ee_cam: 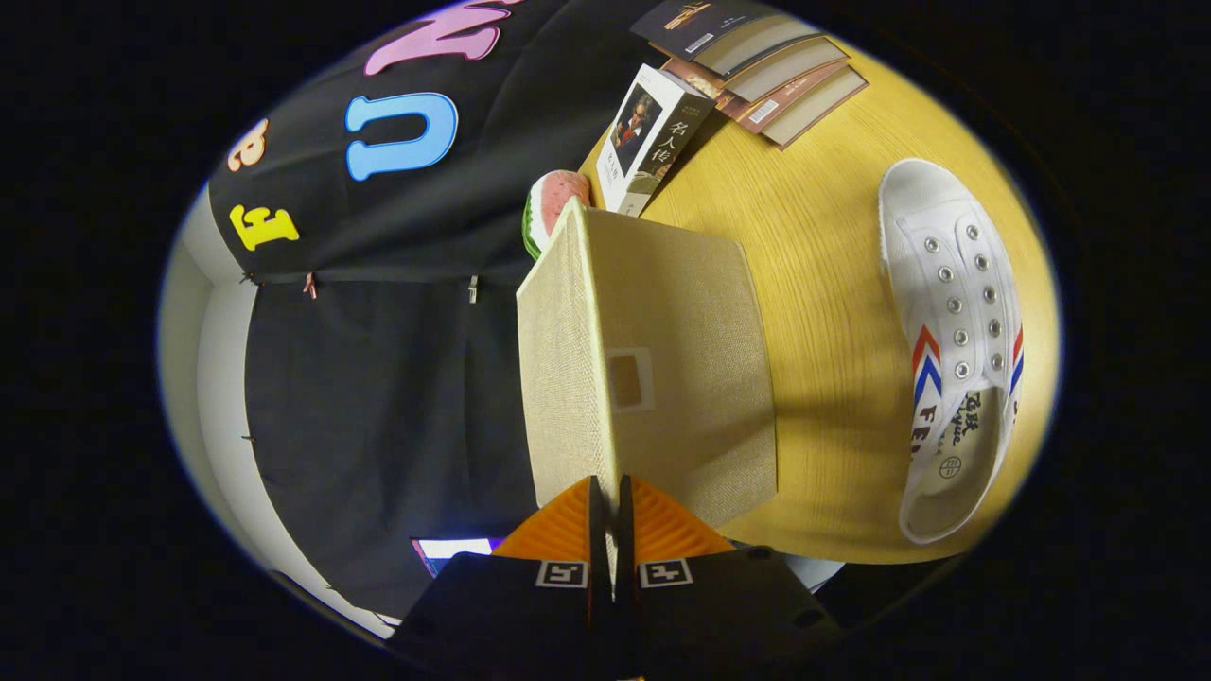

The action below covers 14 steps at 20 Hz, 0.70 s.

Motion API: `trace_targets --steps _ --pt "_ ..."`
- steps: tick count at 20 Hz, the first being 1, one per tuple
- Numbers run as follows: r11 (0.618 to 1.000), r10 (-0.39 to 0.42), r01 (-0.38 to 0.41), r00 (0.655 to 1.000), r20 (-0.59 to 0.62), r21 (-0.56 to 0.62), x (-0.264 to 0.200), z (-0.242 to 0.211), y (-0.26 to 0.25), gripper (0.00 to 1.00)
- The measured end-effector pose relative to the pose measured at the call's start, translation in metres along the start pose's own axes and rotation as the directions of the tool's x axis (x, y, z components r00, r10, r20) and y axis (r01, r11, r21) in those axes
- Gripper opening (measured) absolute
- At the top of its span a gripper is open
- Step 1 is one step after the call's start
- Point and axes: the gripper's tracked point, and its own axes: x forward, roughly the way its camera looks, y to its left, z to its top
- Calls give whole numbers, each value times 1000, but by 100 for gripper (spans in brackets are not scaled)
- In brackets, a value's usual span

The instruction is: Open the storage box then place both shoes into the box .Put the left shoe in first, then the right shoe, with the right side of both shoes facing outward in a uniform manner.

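The view is rolled sideways, so the wooden table [814,284] stands to the right and the booth wall to the left. A beige fabric storage box [681,378] with a small label pocket on it sits just ahead of my fingers. My gripper [610,490] is shut on the box's lid [558,359] at its near edge, and a thin pale sliver shows between the two fingers. Beyond the box on the table lies a white canvas shoe [956,350] with red and blue chevrons, its opening facing me. It lies apart from the box.
A book [653,137] stands at the far end of the box, with a watermelon slice [549,203] beside it. Several flat books [766,71] are fanned out farther back on the table. Bare tabletop separates the box from the shoe.
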Motion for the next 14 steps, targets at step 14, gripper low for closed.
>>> trace_targets --steps 14 --pt "983 150 -132 979 141 -124 -11 -15 126 5"
